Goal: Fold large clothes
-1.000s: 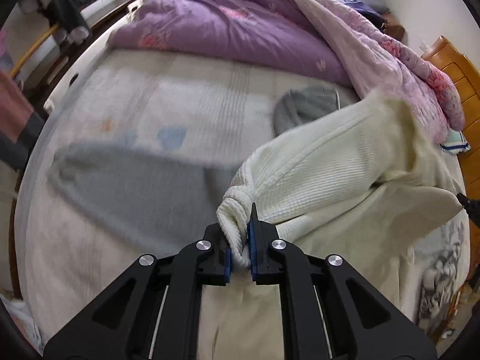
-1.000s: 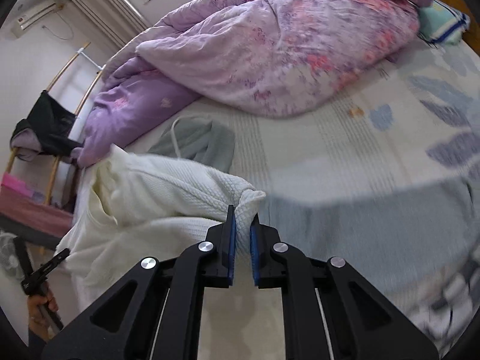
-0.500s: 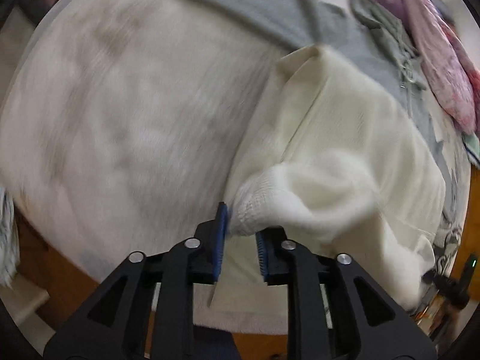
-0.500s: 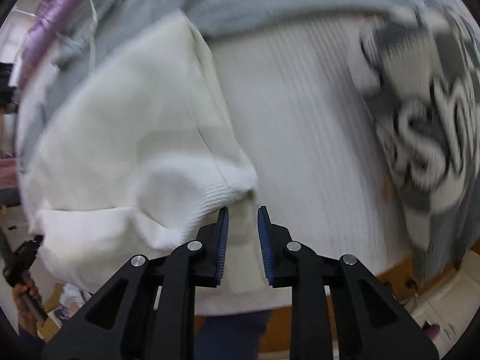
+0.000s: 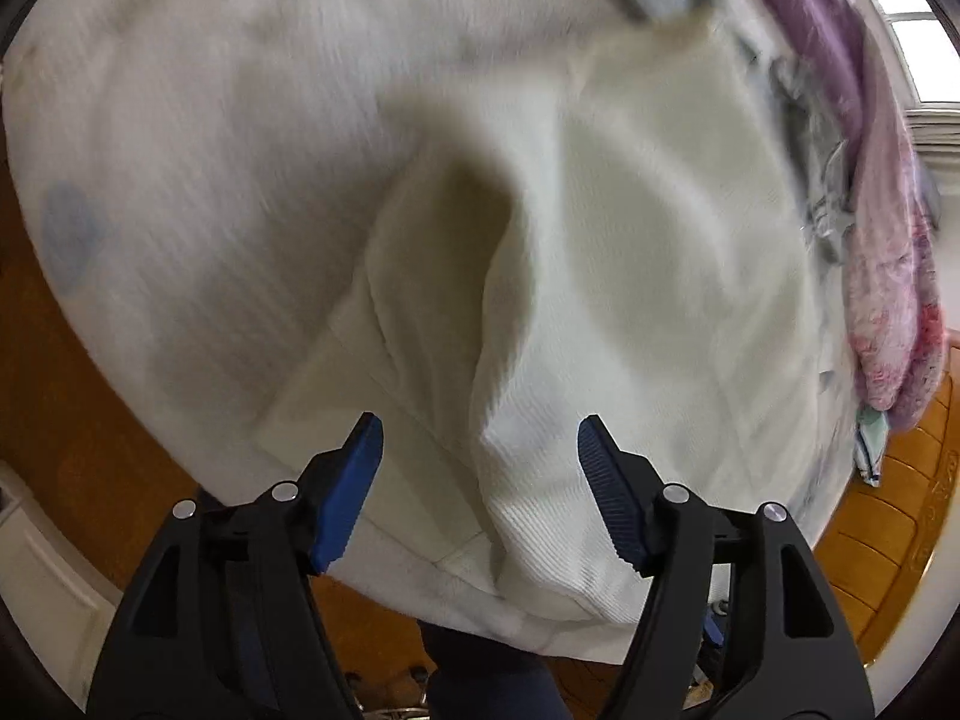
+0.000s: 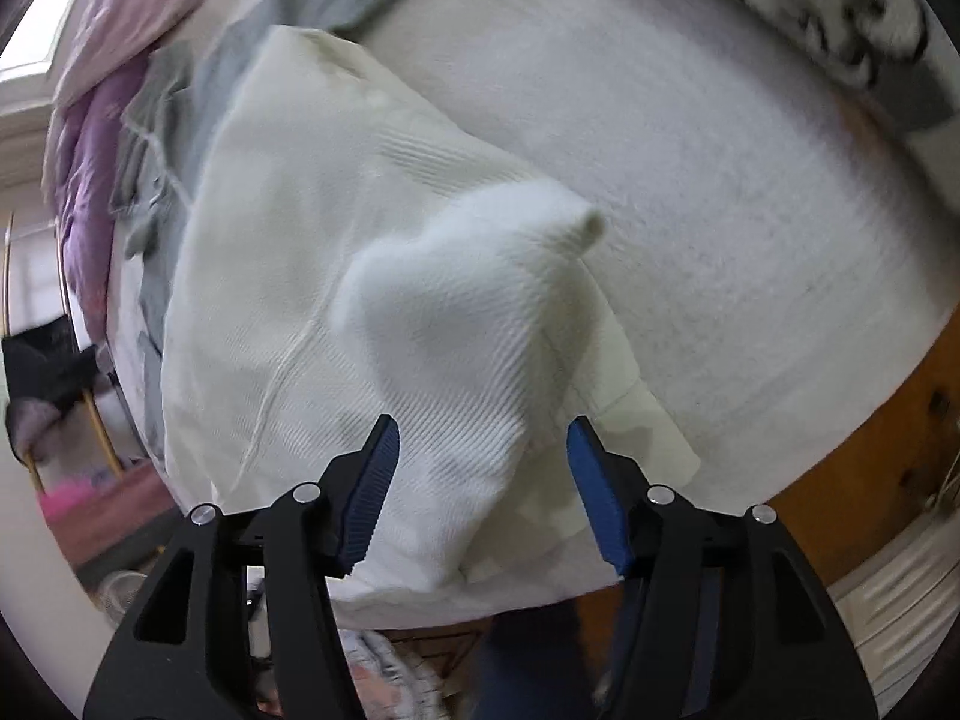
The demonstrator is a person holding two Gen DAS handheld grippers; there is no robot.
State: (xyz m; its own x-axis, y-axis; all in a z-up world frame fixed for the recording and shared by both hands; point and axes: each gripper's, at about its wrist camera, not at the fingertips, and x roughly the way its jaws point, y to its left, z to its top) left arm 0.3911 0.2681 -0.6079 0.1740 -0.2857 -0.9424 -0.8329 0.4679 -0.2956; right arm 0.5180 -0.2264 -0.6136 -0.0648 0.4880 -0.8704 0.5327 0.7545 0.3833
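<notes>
Cream ribbed garment (image 5: 630,276) lies rumpled

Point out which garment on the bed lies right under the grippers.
The cream ribbed sweater lies under the open right gripper. The grey garment is beyond it, by the purple quilt.

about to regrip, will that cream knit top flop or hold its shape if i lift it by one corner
Probably floppy: the cream knit top sags in soft humps and folds. Its ribbed weave looks grippy, not slippery. It looks thick, so likely weighty enough to droop and unfold.
</notes>
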